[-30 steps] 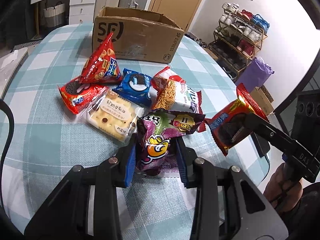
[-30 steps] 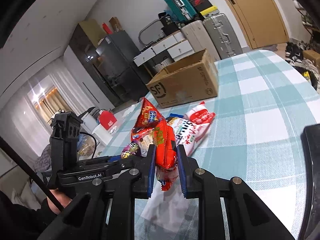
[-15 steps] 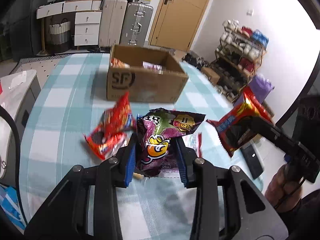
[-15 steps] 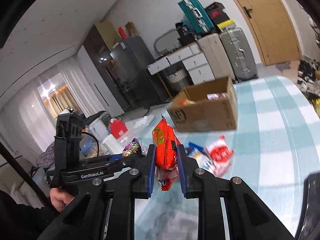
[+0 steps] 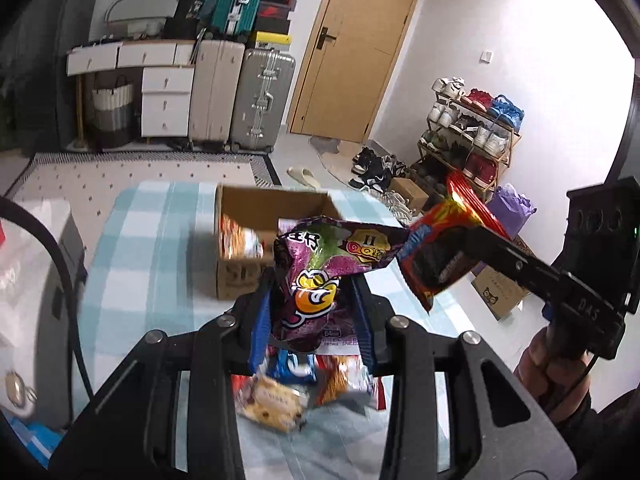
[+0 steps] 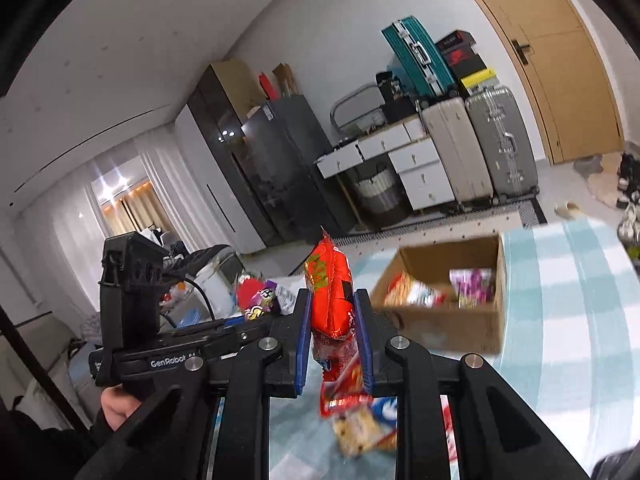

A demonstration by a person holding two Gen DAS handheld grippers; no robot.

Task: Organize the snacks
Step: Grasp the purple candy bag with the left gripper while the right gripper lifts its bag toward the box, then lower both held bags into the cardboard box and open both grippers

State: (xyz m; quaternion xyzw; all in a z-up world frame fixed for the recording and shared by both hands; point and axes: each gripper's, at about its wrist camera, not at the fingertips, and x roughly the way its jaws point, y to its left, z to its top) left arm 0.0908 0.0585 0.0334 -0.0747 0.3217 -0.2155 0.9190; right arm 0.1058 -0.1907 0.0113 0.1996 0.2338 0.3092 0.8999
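My left gripper [image 5: 314,320] is shut on a purple snack bag [image 5: 320,280] and holds it high above the table. My right gripper [image 6: 333,334] is shut on a red snack packet [image 6: 330,300], also lifted; this packet shows in the left wrist view [image 5: 436,252] to the right of the purple bag. The open cardboard box [image 5: 240,256] stands ahead on the checked table [image 5: 132,264] with a few packets inside [image 6: 440,292]. Several loose snacks [image 5: 280,396] lie on the table below the grippers.
The table edge runs on the right, with the floor, a shoe rack [image 5: 472,136] and a small carton [image 5: 496,288] beyond. Suitcases [image 5: 240,96] and drawers stand at the far wall. A white appliance [image 5: 24,272] sits left of the table.
Both grippers have risen from the table with their packets and tilted toward the box. The box interior has come into view; the snack pile has dropped below the fingers.
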